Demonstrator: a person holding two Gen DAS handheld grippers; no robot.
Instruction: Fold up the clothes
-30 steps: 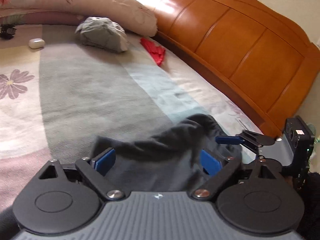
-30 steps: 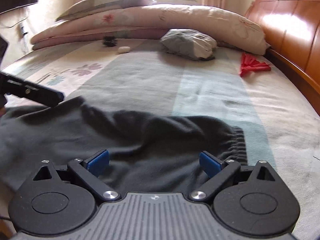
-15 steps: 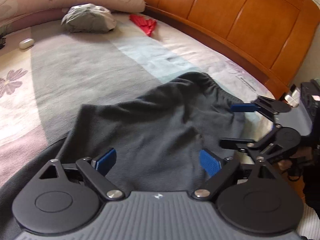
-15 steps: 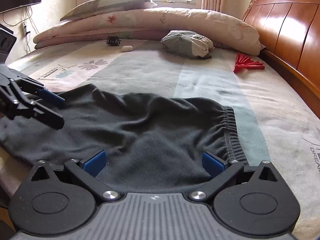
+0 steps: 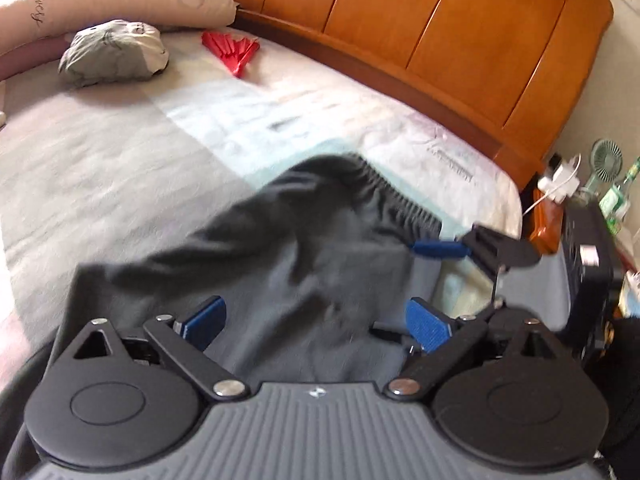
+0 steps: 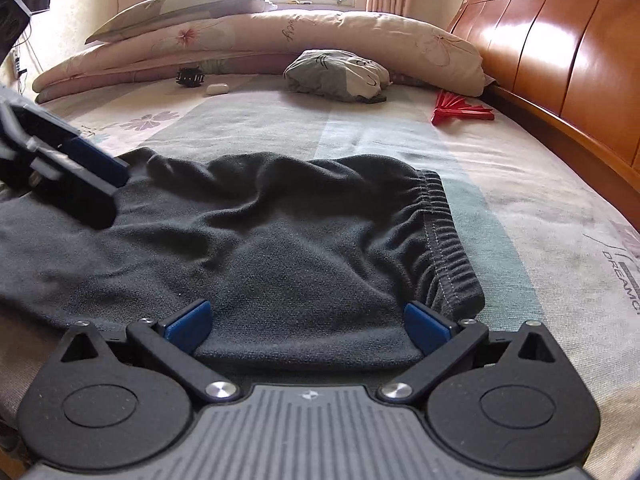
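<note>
I see the dark grey trousers (image 6: 280, 248) rumpled on the bed (image 6: 520, 208), elastic waistband bunched; both my left gripper (image 5: 316, 322) and right gripper (image 6: 308, 322) released; a red fan (image 6: 460, 111) lies beyond.

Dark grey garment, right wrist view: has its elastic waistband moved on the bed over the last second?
Cannot tell. The dark grey garment fills more of the view and its waistband shows more, but the red fan and bundle have shifted too, so the camera moved.

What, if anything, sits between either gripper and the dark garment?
Nothing visible. Left gripper and right gripper are both open directly over the dark garment. The grey bundle and red fan lie far up the bed.
</note>
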